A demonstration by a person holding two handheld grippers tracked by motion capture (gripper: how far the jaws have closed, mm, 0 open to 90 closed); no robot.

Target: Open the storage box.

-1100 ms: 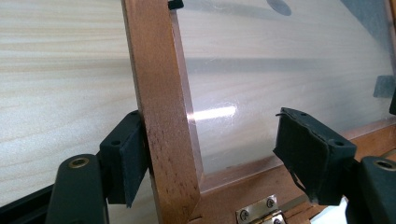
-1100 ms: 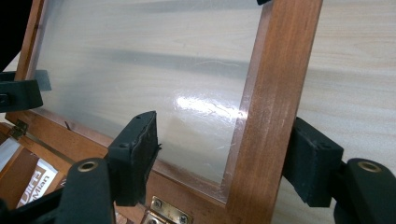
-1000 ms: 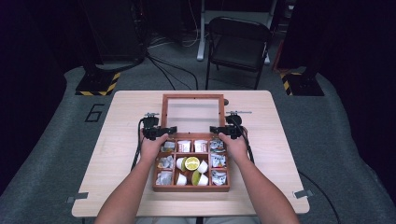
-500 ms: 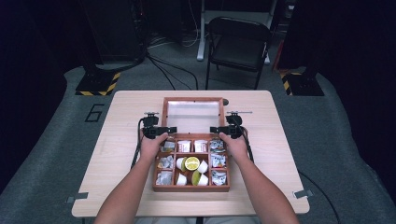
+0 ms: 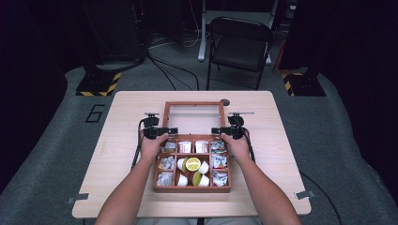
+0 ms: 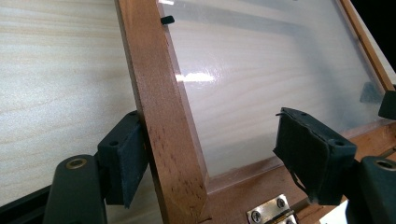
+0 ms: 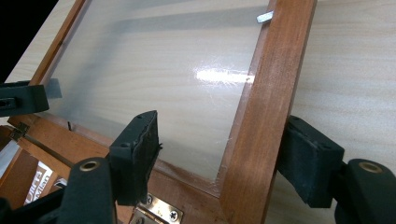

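A wooden box (image 5: 192, 164) was seen at the centre of the table (image 5: 117, 154), its glass-paned lid (image 5: 193, 117) swung open toward twelve o'clock and lying back behind the compartments. The left gripper (image 5: 160, 132) was set at the lid's nine o'clock rail, near the hinge. In the left gripper view (image 6: 210, 158) its jaws were spread: one pad touched the outer face of the wooden rail (image 6: 163, 121), the other stood apart over the glass. The right gripper (image 5: 224, 131) was placed likewise at the three o'clock rail; in the right gripper view (image 7: 219, 158) its jaws were spread around the rail (image 7: 261, 112), the outer pad against the wood, the inner one clear of it.

Two brass hinges (image 6: 271, 212) (image 7: 159, 212) were seen, one in each gripper view. Twelve compartments could be counted in the box, in three columns of four. Packets filled the side columns, and white cups with a cut lime (image 5: 193, 164) filled the middle.

The box's back wall stood just at six o'clock of both grippers. Bare tabletop lay open at nine and three o'clock, well short of the edges. One folding chair (image 5: 239, 47) stood beyond the table at twelve o'clock.
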